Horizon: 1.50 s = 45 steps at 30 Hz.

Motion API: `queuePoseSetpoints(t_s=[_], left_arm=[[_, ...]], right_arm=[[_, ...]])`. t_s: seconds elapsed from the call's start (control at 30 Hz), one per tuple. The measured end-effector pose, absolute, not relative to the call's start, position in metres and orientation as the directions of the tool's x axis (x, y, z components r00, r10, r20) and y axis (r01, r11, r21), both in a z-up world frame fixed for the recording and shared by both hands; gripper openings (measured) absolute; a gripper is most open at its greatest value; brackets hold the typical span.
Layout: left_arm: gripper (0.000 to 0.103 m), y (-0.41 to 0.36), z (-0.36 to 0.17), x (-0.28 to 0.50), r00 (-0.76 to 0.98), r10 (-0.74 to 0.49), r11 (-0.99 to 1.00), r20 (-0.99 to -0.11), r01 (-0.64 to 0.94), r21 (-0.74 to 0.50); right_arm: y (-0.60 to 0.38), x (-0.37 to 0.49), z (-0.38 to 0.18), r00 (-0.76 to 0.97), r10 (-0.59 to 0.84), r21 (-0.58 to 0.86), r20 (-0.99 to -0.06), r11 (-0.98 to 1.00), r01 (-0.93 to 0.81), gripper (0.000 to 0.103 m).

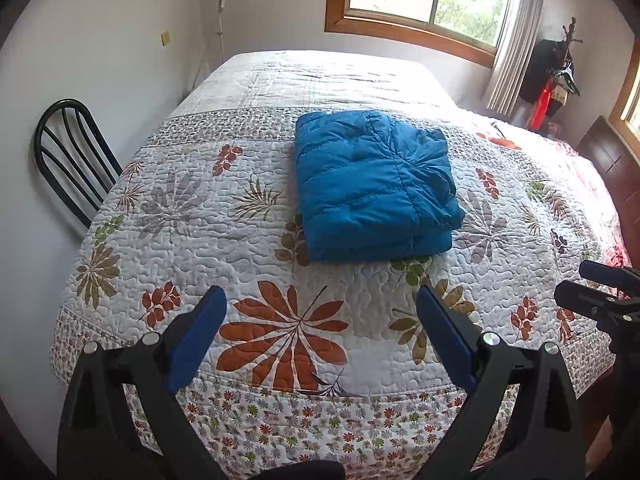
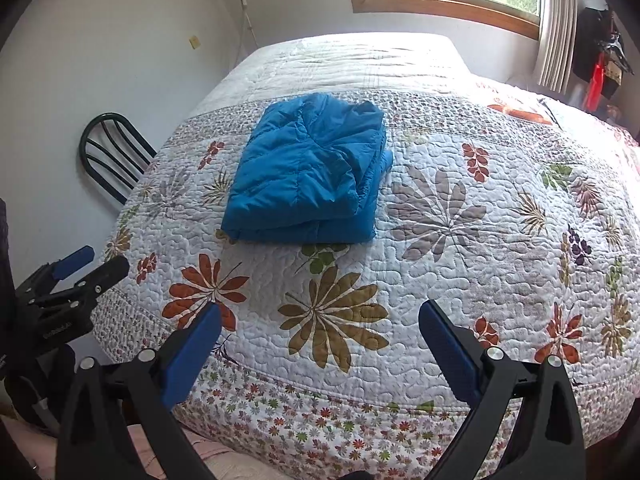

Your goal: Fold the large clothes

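Folded blue jacket (image 1: 372,184) on quilt (image 1: 192,220), chair (image 1: 68,156) beside; both jaws spread, empty.

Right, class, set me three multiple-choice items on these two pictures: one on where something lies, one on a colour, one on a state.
1. Where does the jacket lie?
A. on the chair
B. on the quilt
C. on the floor

2. What colour is the jacket?
A. red
B. grey
C. blue

3. How do the left hand-held gripper and right hand-held gripper stand?
A. both open, holding nothing
B. both shut on the jacket
C. one open, one shut on the quilt

Answers:
1 B: it rests folded on the flowered quilt, while the chair stands beside the bed.
2 C: its padded cloth is blue in both views.
3 A: each pair of fingers is spread wide, short of the jacket.
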<state>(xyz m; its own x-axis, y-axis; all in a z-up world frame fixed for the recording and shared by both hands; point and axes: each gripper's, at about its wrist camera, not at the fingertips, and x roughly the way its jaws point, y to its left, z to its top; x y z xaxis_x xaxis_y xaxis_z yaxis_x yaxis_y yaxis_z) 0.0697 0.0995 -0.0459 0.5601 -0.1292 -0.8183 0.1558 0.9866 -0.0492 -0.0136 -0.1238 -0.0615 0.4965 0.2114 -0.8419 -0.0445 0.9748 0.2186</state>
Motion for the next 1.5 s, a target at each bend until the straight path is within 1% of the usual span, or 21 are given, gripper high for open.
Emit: queuePoseSetpoints(t_s=[1.5], left_arm=[[0.095,0.0984,-0.0477,0.0711,0.552,-0.135,0.985,-0.823,0.165,-0.051]], right_arm=[[-0.1245,-0.0107,-0.0649,0.494,0.210,0.215,-0.844,0.975,-0.047,0.099]])
